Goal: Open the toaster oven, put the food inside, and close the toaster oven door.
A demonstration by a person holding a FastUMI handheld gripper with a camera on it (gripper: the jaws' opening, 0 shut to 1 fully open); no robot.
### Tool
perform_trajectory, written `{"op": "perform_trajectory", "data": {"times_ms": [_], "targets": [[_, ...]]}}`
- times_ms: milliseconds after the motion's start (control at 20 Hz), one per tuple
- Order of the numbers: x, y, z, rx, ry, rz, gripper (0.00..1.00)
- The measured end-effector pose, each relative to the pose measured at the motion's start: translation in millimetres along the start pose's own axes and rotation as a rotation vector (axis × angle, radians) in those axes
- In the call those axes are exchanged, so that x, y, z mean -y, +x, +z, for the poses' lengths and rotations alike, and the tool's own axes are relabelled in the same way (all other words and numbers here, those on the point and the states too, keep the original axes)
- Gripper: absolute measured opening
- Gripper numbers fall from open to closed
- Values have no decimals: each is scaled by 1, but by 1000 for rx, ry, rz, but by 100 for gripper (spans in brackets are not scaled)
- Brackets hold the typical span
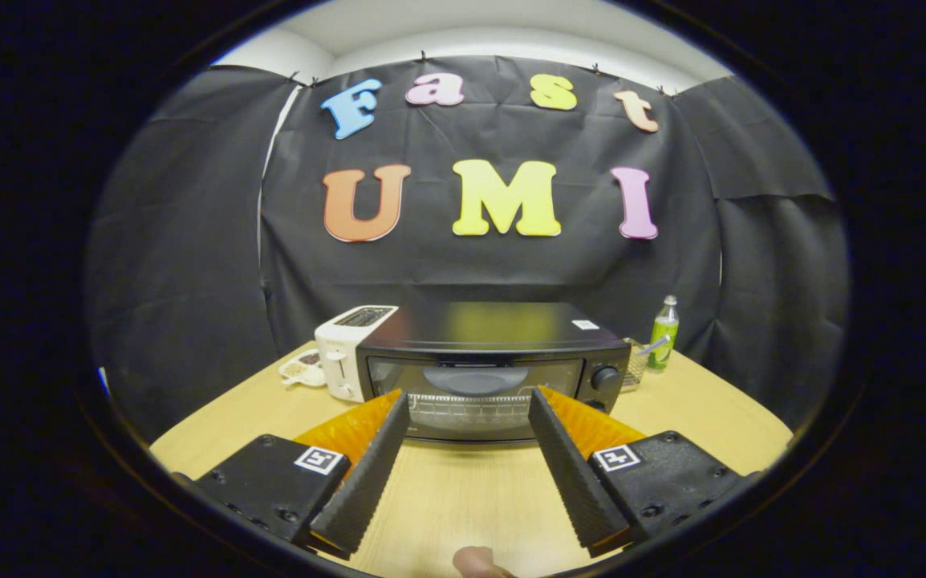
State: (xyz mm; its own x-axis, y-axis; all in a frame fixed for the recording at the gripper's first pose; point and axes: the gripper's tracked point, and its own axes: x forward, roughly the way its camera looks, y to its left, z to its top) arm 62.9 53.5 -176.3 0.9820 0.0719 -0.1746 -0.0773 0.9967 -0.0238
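A black toaster oven [485,369] stands on the wooden table [463,498], straight ahead of my fingers. Its glass door [475,393] is closed, with a handle across the top of the door and a knob [605,378] at its right. My gripper [469,401] is open and holds nothing; its fingertips frame the lower part of the oven door from a short distance. A small rounded pinkish object [475,562], possibly the food or a fingertip, shows on the table behind and between the fingers; I cannot tell which.
A white pop-up toaster [347,353] stands against the oven's left side, with a small white dish [302,369] beside it. Right of the oven are a wire basket [638,361] and a green bottle [663,332]. Bare table lies between me and the oven.
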Motion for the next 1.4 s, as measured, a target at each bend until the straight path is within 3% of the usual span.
{"op": "perform_trajectory", "data": {"times_ms": [250, 700, 950, 1400], "targets": [[12, -49, 52, 80, 47, -15, 100], [20, -114, 100, 151, 30, -2, 100], [19, -140, 107, 162, 38, 44, 100], [48, -158, 114, 171, 97, -1, 100]]}}
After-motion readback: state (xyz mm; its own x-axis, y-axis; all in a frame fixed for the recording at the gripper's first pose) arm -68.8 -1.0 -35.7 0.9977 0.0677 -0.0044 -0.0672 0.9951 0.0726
